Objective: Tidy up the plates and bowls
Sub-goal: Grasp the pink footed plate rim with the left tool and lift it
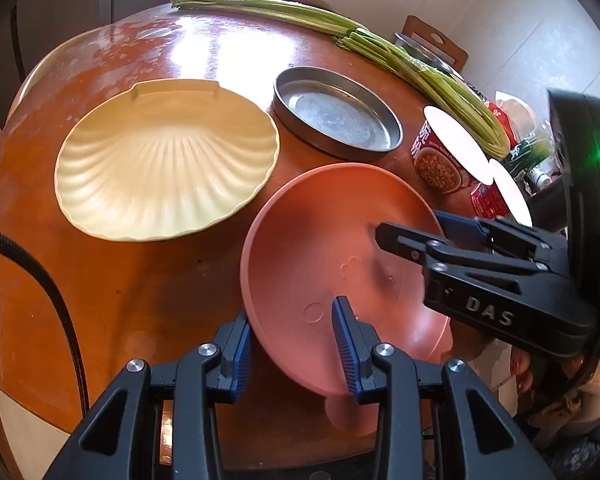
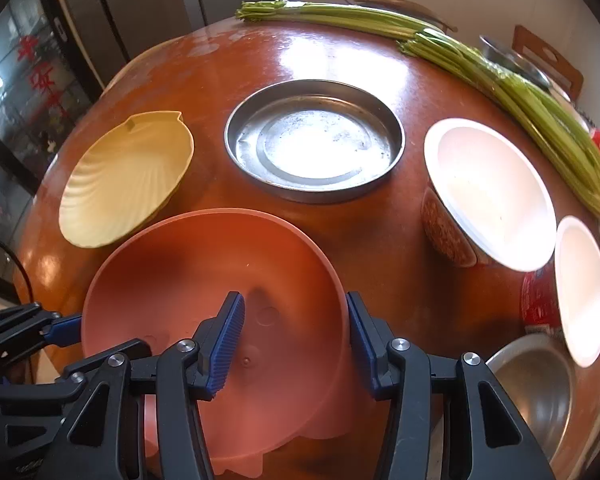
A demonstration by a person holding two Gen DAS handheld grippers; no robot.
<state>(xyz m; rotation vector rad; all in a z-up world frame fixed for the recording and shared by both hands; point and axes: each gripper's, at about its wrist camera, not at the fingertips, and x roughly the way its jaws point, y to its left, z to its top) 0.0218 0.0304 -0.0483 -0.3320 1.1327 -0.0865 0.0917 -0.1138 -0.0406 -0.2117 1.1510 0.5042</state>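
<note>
Two grippers clamp one pink plate [image 1: 332, 256] over the near edge of the round table [image 1: 140, 280].
Left gripper [image 1: 296, 356] pinches its near rim, right gripper [image 2: 296, 344] the opposite rim; likely lifting it for stacking on the shell plate [image 1: 164, 160] or steel pan [image 1: 336, 114], which calls for a level carry.

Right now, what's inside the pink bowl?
No food in the pink bowl; one finger of each gripper, left gripper and right gripper, reaches inside over the rim. The gripper bodies hide its near part.

L gripper [image 1: 296, 344] & R gripper [image 2: 296, 344]: fingers clamped, both angled steeply down.
</note>
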